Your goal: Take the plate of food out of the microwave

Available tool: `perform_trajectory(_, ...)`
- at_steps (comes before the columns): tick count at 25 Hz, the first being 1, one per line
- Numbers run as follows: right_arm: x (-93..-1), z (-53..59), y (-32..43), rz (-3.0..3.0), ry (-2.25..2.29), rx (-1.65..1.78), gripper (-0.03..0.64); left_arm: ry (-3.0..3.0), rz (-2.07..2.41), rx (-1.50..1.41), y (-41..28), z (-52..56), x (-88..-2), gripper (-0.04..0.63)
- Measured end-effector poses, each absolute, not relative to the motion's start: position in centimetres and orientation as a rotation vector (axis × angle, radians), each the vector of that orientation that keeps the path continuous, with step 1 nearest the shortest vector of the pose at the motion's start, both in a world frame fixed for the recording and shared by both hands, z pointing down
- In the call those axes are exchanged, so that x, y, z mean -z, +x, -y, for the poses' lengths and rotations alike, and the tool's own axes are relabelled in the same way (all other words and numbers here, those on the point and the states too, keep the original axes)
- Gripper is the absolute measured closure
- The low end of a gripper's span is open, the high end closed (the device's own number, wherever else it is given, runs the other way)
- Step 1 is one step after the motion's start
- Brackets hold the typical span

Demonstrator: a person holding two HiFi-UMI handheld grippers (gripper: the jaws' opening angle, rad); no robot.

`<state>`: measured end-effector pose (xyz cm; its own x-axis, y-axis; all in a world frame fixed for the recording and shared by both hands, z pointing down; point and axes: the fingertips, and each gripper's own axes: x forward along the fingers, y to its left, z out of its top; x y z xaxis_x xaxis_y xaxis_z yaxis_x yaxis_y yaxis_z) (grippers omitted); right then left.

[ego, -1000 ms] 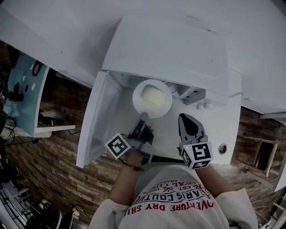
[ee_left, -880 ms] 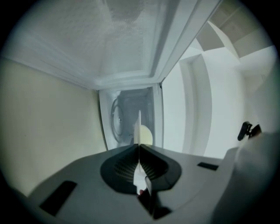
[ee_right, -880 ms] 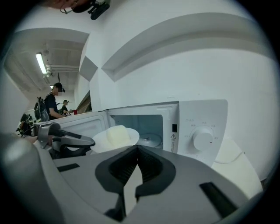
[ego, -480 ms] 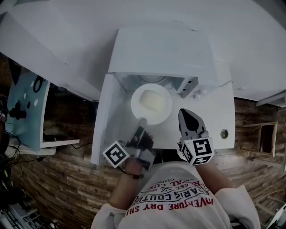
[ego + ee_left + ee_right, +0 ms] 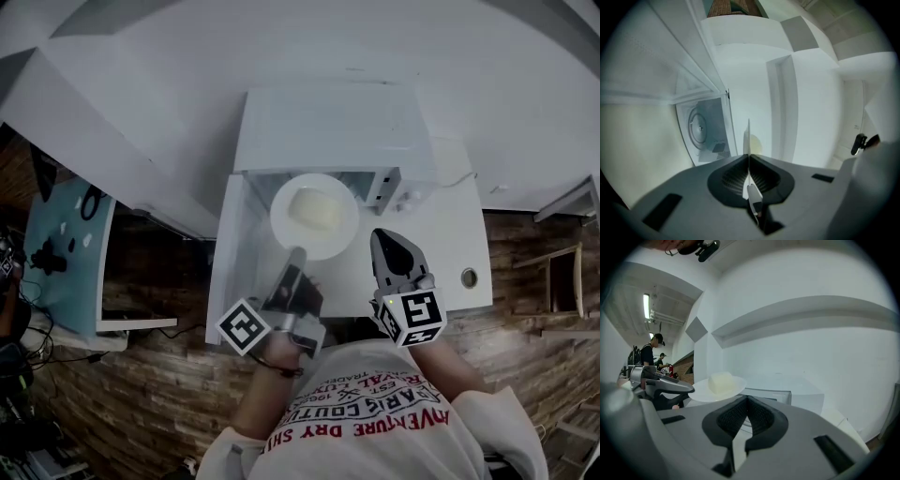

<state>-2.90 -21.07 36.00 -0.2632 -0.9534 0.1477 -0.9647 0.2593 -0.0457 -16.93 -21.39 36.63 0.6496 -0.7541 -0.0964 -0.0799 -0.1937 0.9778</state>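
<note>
White table (image 5: 459, 234) with a round metal fitting (image 5: 469, 277) near its right front corner; brown planking (image 5: 141, 384) below. Teal panel (image 5: 66, 248) at far left. Background: standing person (image 5: 649, 350) under a ceiling light (image 5: 646, 305).

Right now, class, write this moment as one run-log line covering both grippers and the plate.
left gripper: shut on plate rim | right gripper: shut, empty | plate: carries pale food, held in front of microwave
</note>
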Motion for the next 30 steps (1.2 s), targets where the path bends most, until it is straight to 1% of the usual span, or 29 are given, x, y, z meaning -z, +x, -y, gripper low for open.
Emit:
perform_trajectory(14, -34.0, 21.6, -2.8, 2.427, 1.851, -0.103, 0.607, 1.732, 0.653, 0.721, -16.2, 22.5, -34.1, 0.581)
perform_trajectory(30, -34.2, 22.6, -2.8, 2.433, 1.828, -0.102, 0.607, 1.712, 0.649, 0.720, -15.7, 23.6, -34.2, 0.581)
